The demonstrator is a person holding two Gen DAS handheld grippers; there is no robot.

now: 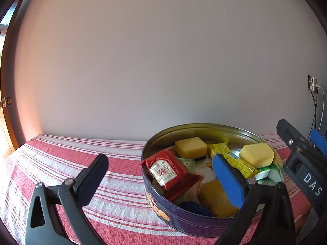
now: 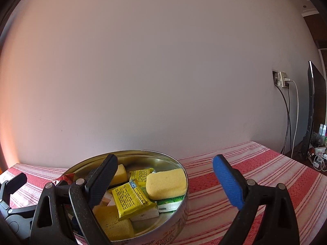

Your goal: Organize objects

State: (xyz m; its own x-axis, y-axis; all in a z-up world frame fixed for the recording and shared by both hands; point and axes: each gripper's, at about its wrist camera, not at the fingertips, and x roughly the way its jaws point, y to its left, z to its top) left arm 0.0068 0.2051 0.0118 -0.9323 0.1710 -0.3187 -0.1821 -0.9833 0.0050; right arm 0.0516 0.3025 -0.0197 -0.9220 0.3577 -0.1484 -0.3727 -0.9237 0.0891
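striped red cloth (image 1: pixel 81 163) bears a round blue tin (image 1: pixel 184 220) of sponges, packets; both grippers, left (image 1: pixel 161 175) and right (image 2: pixel 165 175), spread apart, empty.

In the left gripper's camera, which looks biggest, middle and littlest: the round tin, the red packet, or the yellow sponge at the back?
1. Round tin: by far the largest; it holds the others.
2. Red packet.
3. Back yellow sponge: looks smallest, though it lies farther from the camera, so the gap with the packet is unsure.
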